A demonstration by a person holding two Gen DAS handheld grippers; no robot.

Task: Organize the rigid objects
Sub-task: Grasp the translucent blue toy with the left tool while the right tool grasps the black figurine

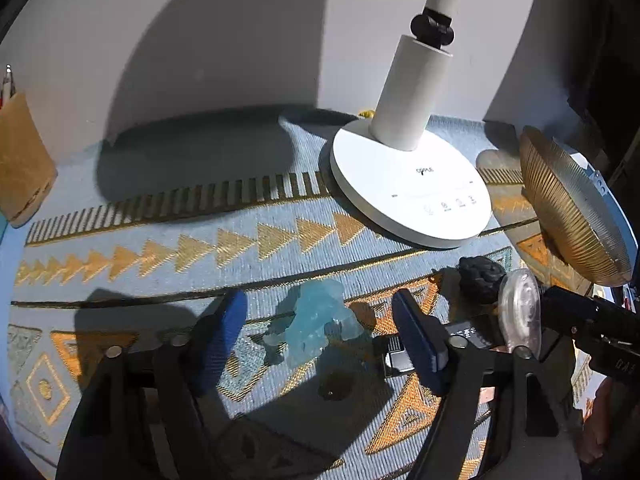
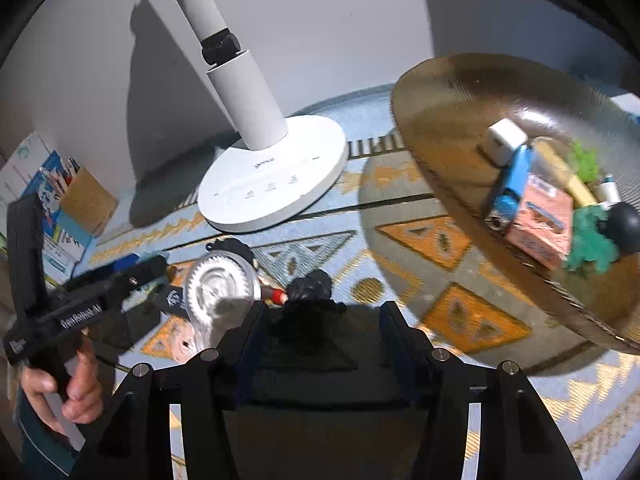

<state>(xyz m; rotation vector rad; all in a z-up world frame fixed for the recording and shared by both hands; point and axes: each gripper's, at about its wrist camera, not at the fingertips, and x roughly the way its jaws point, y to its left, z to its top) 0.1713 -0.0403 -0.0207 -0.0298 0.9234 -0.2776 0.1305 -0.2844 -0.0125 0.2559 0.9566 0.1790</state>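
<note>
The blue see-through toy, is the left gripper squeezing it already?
No. The left gripper is open, its blue pads apart on either side of the pale blue toy lying on the patterned cloth.

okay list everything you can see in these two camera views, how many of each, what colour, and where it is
desk lamp: 1, white, round base on the cloth at the back
patterned cloth: 1, blue with gold triangles, covers the table
translucent figure: 1, pale blue, on the cloth between the left fingers
ribbed bowl: 1, gold, right of the lamp, tilted in view
items in the bowl: several, white, blue, pink, green, black; heaped together
clear tape dispenser: 1, clear with a white toothed wheel, in front of the lamp
black lumpy object: 1, black, beside the dispenser
pen holder: 1, tan, far left by the wall
left gripper: 1, black with blue pads, open around the figure
right gripper: 1, black, open, empty
</note>
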